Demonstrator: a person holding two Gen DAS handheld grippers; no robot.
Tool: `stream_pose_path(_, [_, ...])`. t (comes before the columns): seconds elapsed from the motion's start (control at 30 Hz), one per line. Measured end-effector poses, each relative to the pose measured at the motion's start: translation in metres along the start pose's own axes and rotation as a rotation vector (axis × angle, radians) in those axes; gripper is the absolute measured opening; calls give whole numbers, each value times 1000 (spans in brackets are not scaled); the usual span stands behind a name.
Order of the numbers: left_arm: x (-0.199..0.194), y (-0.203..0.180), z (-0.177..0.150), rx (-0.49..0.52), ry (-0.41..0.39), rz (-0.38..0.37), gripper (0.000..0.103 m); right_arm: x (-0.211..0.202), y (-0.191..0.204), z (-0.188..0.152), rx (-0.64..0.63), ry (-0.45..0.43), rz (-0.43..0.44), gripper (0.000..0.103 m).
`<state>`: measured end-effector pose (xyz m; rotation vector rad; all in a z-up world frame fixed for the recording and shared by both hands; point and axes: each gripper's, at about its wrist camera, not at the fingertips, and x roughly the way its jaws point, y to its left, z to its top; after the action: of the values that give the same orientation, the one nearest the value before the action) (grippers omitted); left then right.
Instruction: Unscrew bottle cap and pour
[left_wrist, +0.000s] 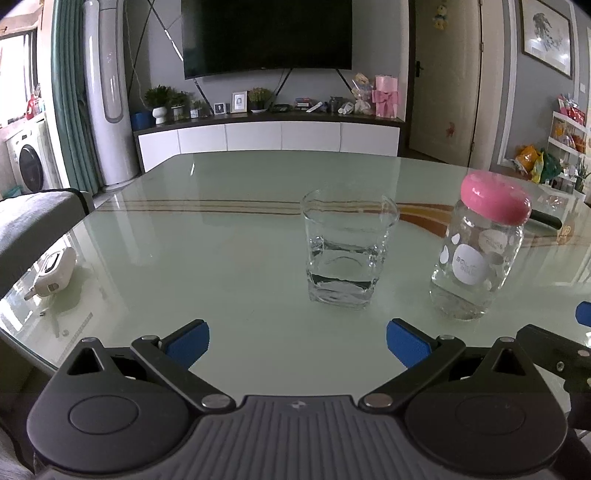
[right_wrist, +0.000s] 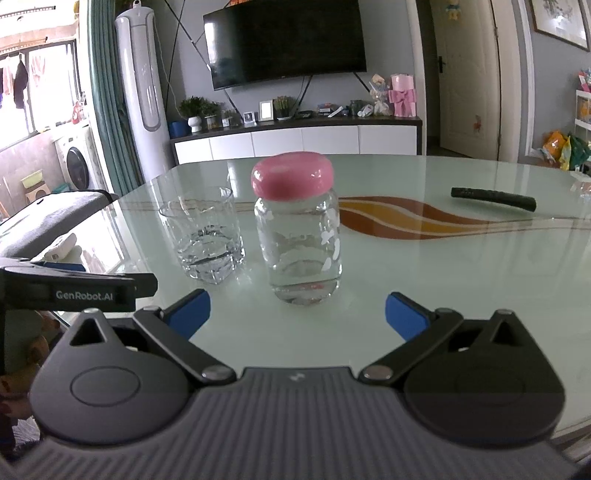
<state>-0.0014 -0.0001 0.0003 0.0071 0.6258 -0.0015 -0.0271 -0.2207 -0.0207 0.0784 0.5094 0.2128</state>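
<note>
The clear glass bottle (right_wrist: 298, 243) has a pink round cap (right_wrist: 292, 180) and white spots. The pale green glass table (right_wrist: 424, 273) bears orange-and-brown wavy stripes toward its far right edge.

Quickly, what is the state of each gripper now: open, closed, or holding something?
Left gripper: open, holding nothing, facing the glass.
Right gripper: open, holding nothing, facing the bottle with its pink cap on.

The right tongs (right_wrist: 297, 314) gape wide before the pink-capped bottle (right_wrist: 300, 243), the glass (right_wrist: 203, 236) just left of it.
</note>
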Motion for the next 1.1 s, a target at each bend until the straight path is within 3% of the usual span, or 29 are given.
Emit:
stream_pose_path(0.2, [-9,-1,-4,14,-9,-16,103,1,2,1,-1,15,-4,103])
stream_pose_path(0.33, [0,-9,5,28,30,-25,103,-1,1,2,1,18,-3,103])
stream_pose_path(0.57, [-1,-6,7,35,-10,-29,103,1,6,6,-3,21,6,103])
stream_pose_path(0.7, [2,-5,11,36,4,-20,103,5,9,9,-6,25,8,103])
stream_pose_path(0.93, [1,-11,7,33,34,-89,103,6,12,12,5,32,23,103])
stream_pose_path(1.1, [5,-11,9,-1,60,-86,103,5,14,16,-19,22,19,103])
